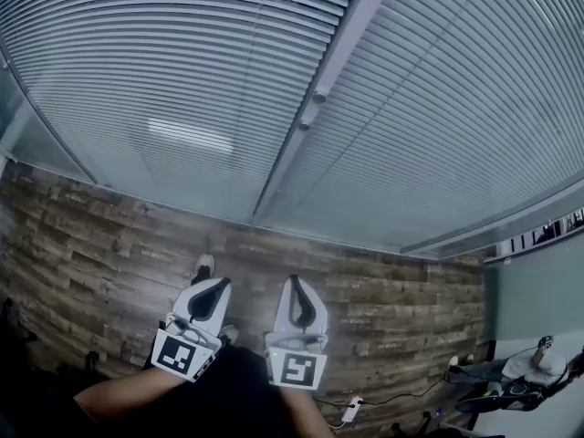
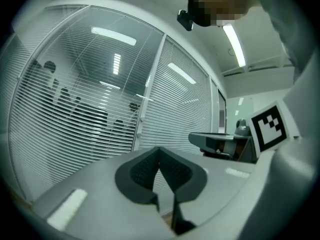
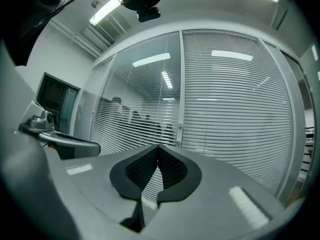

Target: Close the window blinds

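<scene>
Step in hand: approach, by judgement; nothing gripped, no part of the blinds touched yet.
Blinds (image 1: 438, 117): on the far side of the scene, behind glass, in two panels parted by a pale post (image 1: 345, 39); well apart from both tools.
Left panel (image 3: 135, 119): slats partly open, with dark figures (image 3: 117, 104) visible through the gaps; most likely the panel to close.
Right panel (image 3: 235, 109): slats lying almost flat, hardly anything seen through; looks closed already.
Knobs (image 1: 319, 92): two small pale ones on the post, one just above the other; possibly the slat control, but not to be told for sure from here.
Left tool (image 1: 212, 288): low in the head view, pointed level toward the glass; jaws together with tips touching, nothing between them.
Right tool (image 1: 297, 288): just beside the left one, on its right, pointed the same way; jaws also closed tight on nothing.
Wooden floor (image 1: 109, 235): lies between the tools and the foot of the glass, so some way to go before any reach.
Next move calls for: coming nearer to the post; opening one tool narrowly; setting its jaws around a knob, or around a cord or wand if one appears closer up; then turning or sliding until the gaps in the left panel shut.
Care needed: small knob, slippery look, close to the glass; better a slow and square approach, jaws centred on the knob before closing, no push against the pane.
</scene>
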Available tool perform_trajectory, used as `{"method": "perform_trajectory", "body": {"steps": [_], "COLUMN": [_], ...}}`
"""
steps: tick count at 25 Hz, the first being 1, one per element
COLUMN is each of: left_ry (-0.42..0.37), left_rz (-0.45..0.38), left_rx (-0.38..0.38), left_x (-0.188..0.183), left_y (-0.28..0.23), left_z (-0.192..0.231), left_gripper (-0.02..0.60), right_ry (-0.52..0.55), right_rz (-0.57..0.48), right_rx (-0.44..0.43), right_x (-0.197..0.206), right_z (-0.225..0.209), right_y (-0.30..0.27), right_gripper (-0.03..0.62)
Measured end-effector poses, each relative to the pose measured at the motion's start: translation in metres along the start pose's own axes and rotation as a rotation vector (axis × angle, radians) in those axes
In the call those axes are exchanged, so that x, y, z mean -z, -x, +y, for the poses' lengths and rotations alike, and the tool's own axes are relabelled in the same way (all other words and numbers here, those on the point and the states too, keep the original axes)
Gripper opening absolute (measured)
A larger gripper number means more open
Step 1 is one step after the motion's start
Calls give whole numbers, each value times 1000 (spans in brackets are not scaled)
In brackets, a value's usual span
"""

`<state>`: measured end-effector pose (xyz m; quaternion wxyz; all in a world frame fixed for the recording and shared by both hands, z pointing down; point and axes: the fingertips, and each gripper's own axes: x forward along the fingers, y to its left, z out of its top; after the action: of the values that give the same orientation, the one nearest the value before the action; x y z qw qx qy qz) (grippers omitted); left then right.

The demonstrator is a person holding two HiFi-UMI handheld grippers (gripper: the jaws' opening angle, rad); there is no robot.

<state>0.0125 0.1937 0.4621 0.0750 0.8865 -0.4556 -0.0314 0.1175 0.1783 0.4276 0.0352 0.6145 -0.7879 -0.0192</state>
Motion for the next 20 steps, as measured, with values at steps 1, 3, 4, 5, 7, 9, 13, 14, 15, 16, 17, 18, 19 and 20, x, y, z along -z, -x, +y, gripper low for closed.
{"method": "perform_trajectory", "body": {"steps": [1, 3, 4, 5, 7, 9, 13, 14, 15, 16, 17, 18, 19, 20], "left_ry": [-13, -25, -21, -12, 12, 22, 13, 18, 23, 29, 36, 42, 42, 35], "left_rz": [-8, -13, -12, -15, -29, -42, -31, -28, -28, -28, -26, -20, -11, -2], "left_rx": [14, 42, 49, 48, 28, 18, 60, 69, 77, 82, 86, 88, 92, 100], "left_x": [-3, -7, -8, -11, -16, -21, -29, -32, -36, -40, -43, -45, -45, -45], "left_y": [-6, -18, -24, -29, -41, -57, -91, -98, -105, -112, -117, -122, -126, -131], "left_z": [-2, -2, 1, 7, 23, 39, 54, 59, 65, 71, 78, 85, 92, 97], "left_gripper": [0, 0, 0, 0, 0, 0, 0, 0, 0, 0, 0, 0, 0, 0], "right_ry": [8, 24, 25, 24, 26, 32, 72, 67, 57, 50, 50, 56, 62, 58], "right_rz": [10, 29, 29, 25, 19, 16, 45, 54, 59, 61, 62, 65, 68, 69], "right_rx": [-2, -1, -1, -2, -13, -21, 32, 46, 54, 59, 61, 62, 65, 70], "right_x": [2, 6, 5, 3, -2, -7, -9, -10, -13, -15, -17, -17, -17, -18], "right_z": [-2, -6, -7, -7, -4, -4, -22, -26, -29, -31, -32, -32, -33, -34], "right_y": [-6, -18, -26, -34, -51, -71, -111, -122, -133, -143, -152, -159, -166, -173], "right_gripper": [2, 2, 2, 2, 2, 2, 2, 2, 2, 2, 3, 2, 2, 2]}}
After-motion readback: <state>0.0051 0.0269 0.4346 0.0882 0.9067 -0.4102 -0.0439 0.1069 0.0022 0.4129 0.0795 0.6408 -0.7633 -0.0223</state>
